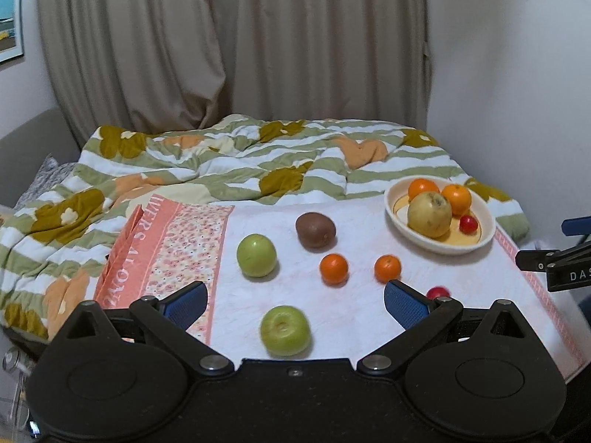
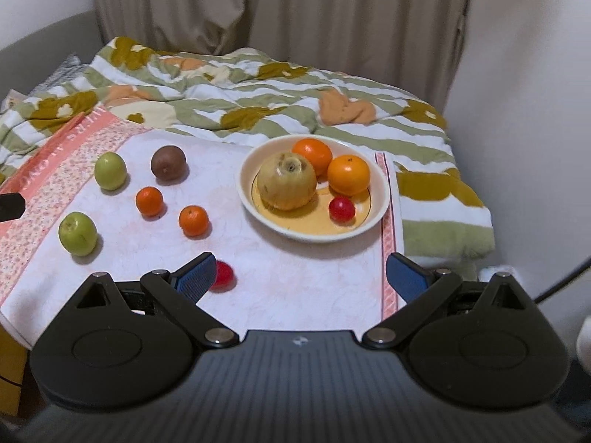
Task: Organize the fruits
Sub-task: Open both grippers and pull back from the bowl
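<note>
**Loose fruit waiting on the cloth, bowl partly filled**

Hovering low over the near edge of the pink-and-white cloth (image 2: 295, 277), both tools empty: left gripper (image 1: 295, 301) spread wide, right gripper (image 2: 299, 275) spread wide too, nothing between the blue pads.

Lying nearest — a green apple (image 1: 284, 330), sitting just ahead of the left gripper and almost centred between its fingers. Looking firm, smooth and round, probably fairly heavy for its size; likely calling for a squeeze across the widest part, since a high or low pinch could let it squirt out. Peeking past the right gripper's left finger, a small red fruit (image 2: 222, 276) — light, glossy, likely to roll and to bruise under a hard clamp.

Further out, 2 small oranges (image 1: 334, 269) (image 1: 387, 268) resting apart on the cloth, dimpled skin probably giving decent grip. Beyond those, a second green apple (image 1: 256, 255) and a brown kiwi (image 1: 315, 230), the kiwi probably soft, wanting gentle pressure.

Farthest, toward the right, the cream bowl (image 2: 380, 199) holding 1 yellowish fruit, 2 oranges and 1 red fruit — sitting straight ahead of the right gripper, well apart from the left.
</note>
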A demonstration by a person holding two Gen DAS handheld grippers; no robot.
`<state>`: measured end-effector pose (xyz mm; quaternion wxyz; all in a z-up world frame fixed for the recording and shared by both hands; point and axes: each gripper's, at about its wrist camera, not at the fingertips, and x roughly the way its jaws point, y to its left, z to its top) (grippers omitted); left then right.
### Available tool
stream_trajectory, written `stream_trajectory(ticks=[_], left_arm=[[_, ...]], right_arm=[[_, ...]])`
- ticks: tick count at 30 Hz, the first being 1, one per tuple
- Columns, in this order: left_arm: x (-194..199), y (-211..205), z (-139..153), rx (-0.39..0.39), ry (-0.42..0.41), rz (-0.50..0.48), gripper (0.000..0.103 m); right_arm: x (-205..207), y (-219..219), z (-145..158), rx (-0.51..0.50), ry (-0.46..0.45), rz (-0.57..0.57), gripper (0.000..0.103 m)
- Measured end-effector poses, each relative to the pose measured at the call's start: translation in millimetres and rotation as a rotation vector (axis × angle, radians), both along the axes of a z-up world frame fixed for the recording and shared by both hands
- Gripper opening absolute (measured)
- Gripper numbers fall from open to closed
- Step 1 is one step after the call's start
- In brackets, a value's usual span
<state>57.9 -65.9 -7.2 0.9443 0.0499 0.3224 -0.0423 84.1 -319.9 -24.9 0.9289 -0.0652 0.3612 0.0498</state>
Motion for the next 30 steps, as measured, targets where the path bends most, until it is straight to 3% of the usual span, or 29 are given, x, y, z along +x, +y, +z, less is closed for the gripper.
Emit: stream_trajectory(ticks=[7, 17, 19, 23, 29, 30], left_arm=[[12.2, 31.7, -29.7, -0.026, 0.040, -0.103, 0.103], [30.4, 39.1, -78.5, 0.079, 0.033, -0.244, 0.100], [35.6, 36.7, -86.2, 0.097, 0.037, -0.262, 0.087], [45.6, 32.5, -98.7, 0.103, 0.064, -0.287, 0.085], [58.0, 27.3, -110.6, 0.084, 0.109, -0.302, 0.068], [59.8, 26.6, -112.6, 0.079, 0.122, -0.300, 0.058]], right_arm=[[-14.3, 38.0, -26.9, 0.024, 0.033, -0.065, 0.103], [-15.7, 66.5, -66.4, 0.040, 0.051, -0.169, 0.103], [-14.5, 70.0, -72.5, 0.037, 0.053, -0.181, 0.103], [-8.1, 74.7, -83.8, 0.025, 0.066, -0.198, 0.103], [3.0, 79.0, -94.1, 0.030, 0.081, -0.193, 0.103], [5.5, 79.4, -94.8, 0.028, 0.084, -0.192, 0.103]])
